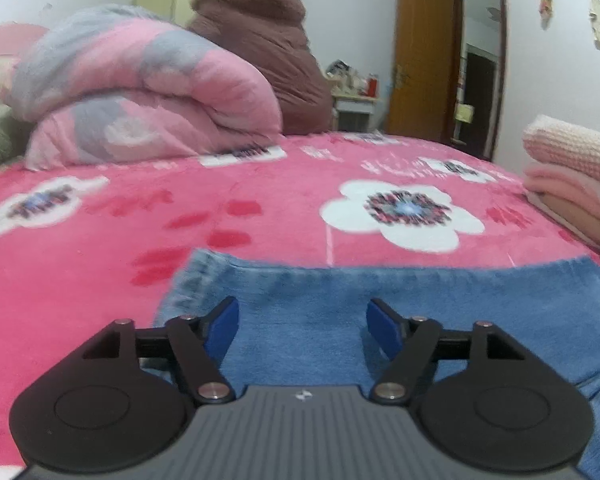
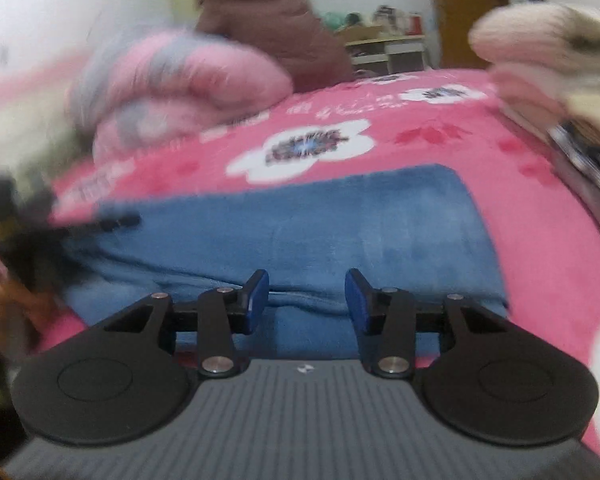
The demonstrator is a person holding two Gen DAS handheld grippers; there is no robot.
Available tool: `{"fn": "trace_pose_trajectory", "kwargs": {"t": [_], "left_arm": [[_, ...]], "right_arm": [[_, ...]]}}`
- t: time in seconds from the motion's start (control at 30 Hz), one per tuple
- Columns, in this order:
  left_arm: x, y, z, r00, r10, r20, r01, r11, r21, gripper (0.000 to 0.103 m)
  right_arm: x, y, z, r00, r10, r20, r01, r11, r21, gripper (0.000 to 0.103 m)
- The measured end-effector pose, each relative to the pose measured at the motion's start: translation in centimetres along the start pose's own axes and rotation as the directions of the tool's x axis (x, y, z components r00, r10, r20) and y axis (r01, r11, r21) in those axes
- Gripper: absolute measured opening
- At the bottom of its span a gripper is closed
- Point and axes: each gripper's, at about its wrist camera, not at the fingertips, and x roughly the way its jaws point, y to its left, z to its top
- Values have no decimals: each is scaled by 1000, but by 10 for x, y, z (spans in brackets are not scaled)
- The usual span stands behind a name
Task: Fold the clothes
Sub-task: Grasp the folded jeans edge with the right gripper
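Note:
Folded blue jeans (image 1: pixel 380 304) lie flat on the pink flowered bedspread (image 1: pixel 100 240), their hem at the left. My left gripper (image 1: pixel 302 326) hovers just over the denim, open, its blue pads wide apart with only flat cloth below them. In the blurred right wrist view the same jeans (image 2: pixel 340 224) show as a folded stack with a fold edge near the fingers. My right gripper (image 2: pixel 307 300) stands open above that edge, nothing pinched between its pads. The left gripper (image 2: pixel 28 232) appears as a dark blur at the jeans' left end.
A rolled pink and grey quilt (image 1: pixel 140 92) and a brown padded heap (image 1: pixel 268 52) fill the back of the bed. A stack of folded pink knitwear (image 1: pixel 576 168) sits at the right edge. Beyond are a small cluttered table (image 1: pixel 356 96) and an open wooden door (image 1: pixel 424 52).

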Motion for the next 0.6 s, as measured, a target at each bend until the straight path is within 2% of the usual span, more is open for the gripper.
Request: {"fn": "trace_pose_trajectory", "kwargs": {"t": [0.07,0.13,0.2,0.27,0.33,0.4,0.47,0.5,0.6], "left_arm": [[-25,-3,1,999,-2,49,2,1000,-9,84],[-54,-12,-2,995,-52,79,52,999,1,86],[-75,-26,-7,990,-120,72,118,992,38,86],[-90,-40,-16,981,-187,53,183,981,68,86],[-97,-52,-25,970,-242,30,238,967,92,84],[-100,-60,-32,961,-275,13,272,956,112,77],[-101,-64,-38,954,-299,0,297,946,127,73],[-102,-65,-40,950,-312,-5,310,942,131,72],[-98,-66,-43,933,-358,-36,360,925,126,64]], "right_arm": [[-19,-1,-2,997,79,7,-79,993,82,42],[-19,-4,-6,984,176,-7,-171,964,204,42],[-19,-8,-11,962,272,-9,-255,911,324,42],[-2,-10,-19,931,365,-27,-317,841,438,42],[11,-9,-24,921,388,-40,-323,815,481,39],[22,-6,-28,915,401,-46,-322,795,514,29],[30,-8,-32,907,420,-36,-329,759,562,4],[31,-12,-32,901,433,-11,-344,731,589,4],[22,-16,-26,889,453,68,-400,696,596,0]]}}
